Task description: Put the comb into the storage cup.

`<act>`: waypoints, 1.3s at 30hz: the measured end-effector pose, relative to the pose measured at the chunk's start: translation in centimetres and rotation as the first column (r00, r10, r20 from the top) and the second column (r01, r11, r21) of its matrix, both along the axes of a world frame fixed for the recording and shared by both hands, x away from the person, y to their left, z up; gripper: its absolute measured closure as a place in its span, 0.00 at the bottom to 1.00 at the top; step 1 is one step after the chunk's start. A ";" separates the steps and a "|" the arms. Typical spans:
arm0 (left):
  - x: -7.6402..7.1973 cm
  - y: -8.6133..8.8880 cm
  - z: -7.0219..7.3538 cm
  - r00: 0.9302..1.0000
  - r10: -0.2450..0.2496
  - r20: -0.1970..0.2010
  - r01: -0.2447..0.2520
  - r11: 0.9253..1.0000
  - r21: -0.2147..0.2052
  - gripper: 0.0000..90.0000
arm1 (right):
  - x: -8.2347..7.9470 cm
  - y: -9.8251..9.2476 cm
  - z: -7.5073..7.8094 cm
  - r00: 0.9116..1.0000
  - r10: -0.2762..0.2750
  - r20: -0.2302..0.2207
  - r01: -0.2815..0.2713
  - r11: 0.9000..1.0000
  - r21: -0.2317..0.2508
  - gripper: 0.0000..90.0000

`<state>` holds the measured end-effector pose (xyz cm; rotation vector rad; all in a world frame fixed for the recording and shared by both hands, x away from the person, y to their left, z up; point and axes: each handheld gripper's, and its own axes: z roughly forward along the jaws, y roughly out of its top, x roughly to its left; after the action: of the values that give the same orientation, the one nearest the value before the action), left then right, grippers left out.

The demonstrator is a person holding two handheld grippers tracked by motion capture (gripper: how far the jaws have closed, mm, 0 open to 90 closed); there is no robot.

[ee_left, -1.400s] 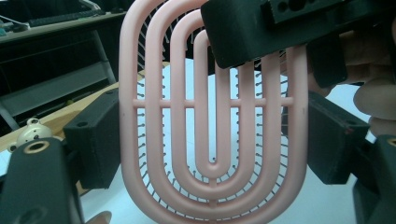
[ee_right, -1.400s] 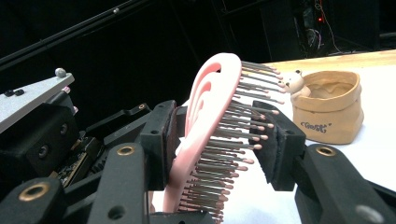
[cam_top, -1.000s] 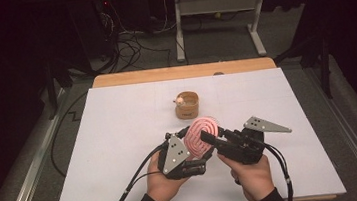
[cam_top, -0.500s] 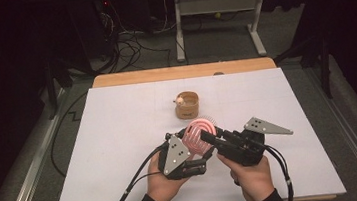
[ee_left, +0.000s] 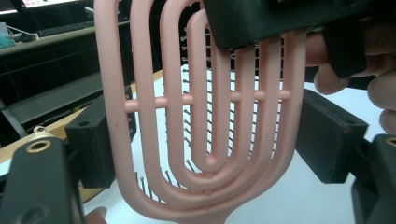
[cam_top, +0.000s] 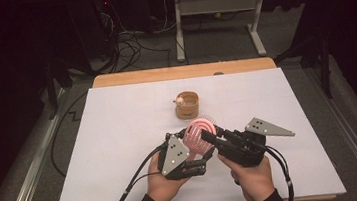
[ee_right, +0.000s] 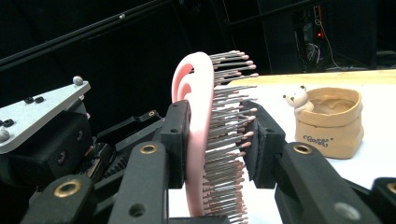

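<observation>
Here you held the pink hairbrush (cam_top: 199, 134) upright above the tabletop (cam_top: 120, 137), near the little pot (cam_top: 187, 104). Your left tongs (ee_left: 205, 140) gripped its edges, and your right tongs (ee_right: 217, 144) had just been closing across its back and bristles, pressed on both. A good handover needed the right grip firm before the left let go.

A pink vented hairbrush (ee_left: 205, 140) stands upright between the left tongs' (ee_left: 210, 140) two black jaws, its looped ribs and thin bristles facing the white worktop (ee_left: 299, 196). The right tongs (ee_left: 261, 23) clamp its top edge, fingers (ee_left: 327, 51) beside them.
</observation>
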<state>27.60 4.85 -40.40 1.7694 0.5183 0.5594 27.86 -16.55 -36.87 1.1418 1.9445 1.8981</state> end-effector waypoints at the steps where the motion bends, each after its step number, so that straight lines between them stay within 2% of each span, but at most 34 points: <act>1: 0.0 0.0 0.0 1.000 0.000 -0.001 0.000 1.000 0.000 0.21 | 0.0 0.0 0.0 1.000 -0.001 0.002 0.001 1.000 -0.001 0.74; 9: 0.1 -0.1 -0.1 1.000 -0.022 -0.022 0.021 1.000 -0.019 0.20 | -0.2 0.0 0.1 1.000 -0.008 0.031 0.009 1.000 -0.019 0.74; 25: 0.3 0.0 -0.2 0.997 -0.057 -0.044 0.055 0.997 -0.048 0.19 | -0.2 -0.1 0.3 0.999 -0.003 0.049 0.003 1.000 -0.005 0.75; 31: 0.6 0.1 -0.4 0.993 -0.083 -0.087 0.078 0.995 -0.063 0.17 | -0.2 -0.1 0.3 0.999 0.002 0.049 -0.002 1.000 -0.009 0.76; 36: 0.7 0.2 -0.3 0.991 -0.094 -0.094 0.087 0.994 -0.072 0.17 | -0.2 -0.1 0.3 0.999 0.003 0.053 -0.003 1.000 -0.006 0.76; 39: 0.7 0.4 -0.4 0.988 -0.121 -0.099 0.112 0.989 -0.092 0.17 | -0.2 -0.1 0.4 0.999 0.002 0.054 -0.002 1.000 -0.001 0.76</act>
<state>28.34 5.27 -40.83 1.7399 0.5000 0.3594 27.67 -16.67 -36.49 1.0771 1.9193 1.9080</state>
